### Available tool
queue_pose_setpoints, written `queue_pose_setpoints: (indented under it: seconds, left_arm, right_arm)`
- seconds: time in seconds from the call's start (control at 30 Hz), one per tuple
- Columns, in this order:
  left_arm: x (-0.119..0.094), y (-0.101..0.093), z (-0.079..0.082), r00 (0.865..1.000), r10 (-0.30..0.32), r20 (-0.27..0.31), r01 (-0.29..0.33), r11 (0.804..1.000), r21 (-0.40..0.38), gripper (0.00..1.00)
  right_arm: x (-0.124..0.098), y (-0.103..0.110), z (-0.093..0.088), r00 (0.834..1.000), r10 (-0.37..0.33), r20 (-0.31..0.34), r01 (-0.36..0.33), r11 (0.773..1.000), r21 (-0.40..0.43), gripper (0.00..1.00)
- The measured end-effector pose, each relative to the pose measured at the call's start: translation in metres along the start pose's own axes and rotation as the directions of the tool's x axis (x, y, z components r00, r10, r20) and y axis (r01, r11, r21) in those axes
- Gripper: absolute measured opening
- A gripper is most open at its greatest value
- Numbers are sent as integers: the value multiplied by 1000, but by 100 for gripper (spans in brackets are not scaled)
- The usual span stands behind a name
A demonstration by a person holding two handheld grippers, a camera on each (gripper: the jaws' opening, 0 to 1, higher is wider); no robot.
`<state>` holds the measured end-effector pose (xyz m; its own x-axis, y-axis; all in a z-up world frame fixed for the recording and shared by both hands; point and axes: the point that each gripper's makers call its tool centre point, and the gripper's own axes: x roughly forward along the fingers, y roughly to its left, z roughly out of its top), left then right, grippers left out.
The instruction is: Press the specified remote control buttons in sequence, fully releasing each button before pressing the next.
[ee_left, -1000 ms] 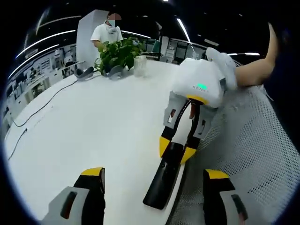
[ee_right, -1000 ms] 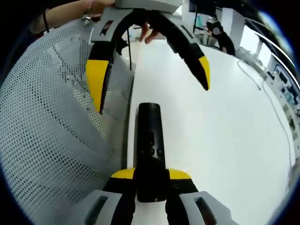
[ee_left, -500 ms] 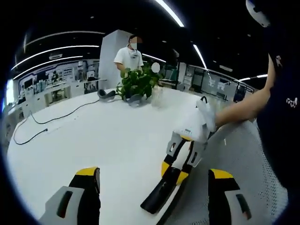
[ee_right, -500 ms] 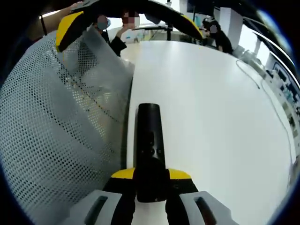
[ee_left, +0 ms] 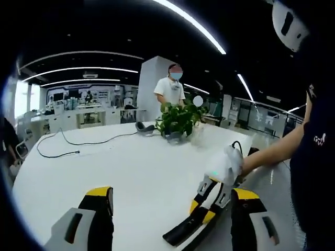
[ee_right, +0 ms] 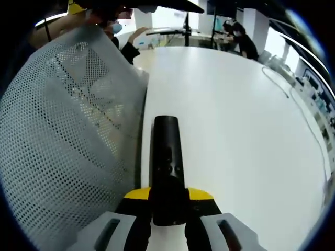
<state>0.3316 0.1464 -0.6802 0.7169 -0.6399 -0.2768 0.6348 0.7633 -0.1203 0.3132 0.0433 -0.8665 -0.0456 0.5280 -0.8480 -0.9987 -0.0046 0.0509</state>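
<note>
Remote held at the bench edge, presser raised

White bench [ee_right: 235, 120] carries the black remote [ee_right: 167, 157], clamped by the right hand-held gripper [ee_right: 168, 201]; left hand-held gripper [ee_left: 170, 201] hangs open above. A blind descent risks the wrong button.

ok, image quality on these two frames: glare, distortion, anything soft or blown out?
Left gripper view: strong fisheye bending the ceiling light strips; white table bright but not clipped; far background soft. Right gripper view: table nearly blown out, windows at the top clipped; black remote so dark its buttons barely read; mesh chair back sharp up close.
</note>
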Motion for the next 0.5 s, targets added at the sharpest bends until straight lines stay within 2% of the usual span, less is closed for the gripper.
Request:
queue_pose_setpoints:
  seconds: [0.07, 0.1, 0.17, 0.2, 0.27, 0.37, 0.5]
  left_arm:
    - [-4, 3, 4, 999, 25, 39, -25, 1000, -6, 98]
    - [-6, 4, 11, 995, 43, 87, -42, 999, -16, 98]
    - [-11, 6, 26, 980, 66, 189, -63, 998, -24, 99]
    - [-15, 8, 34, 965, 85, 247, -79, 996, -32, 99]
    - [-20, 10, 45, 945, 101, 310, -97, 995, -28, 99]
    - [-24, 13, 49, 933, 124, 337, -126, 992, -17, 100]
    - [-22, 14, 40, 939, 139, 315, -131, 990, -47, 99]
  right_arm:
    - [0, 0, 0, 1000, -1, 2, 1, 1000, 1, 21]
    - [0, 0, 0, 1000, -1, 3, 1, 1000, 2, 21]
    - [0, 0, 0, 1000, -2, 5, 2, 1000, 4, 21]
    - [0, 0, 0, 1000, -2, 6, 2, 1000, 5, 21]
    - [0, 0, 0, 1000, -3, 7, 3, 1000, 6, 21]
    - [0, 0, 0, 1000, -4, 10, 4, 1000, 9, 21]
    - [0, 0, 1, 1000, -5, 16, 5, 1000, 15, 21]
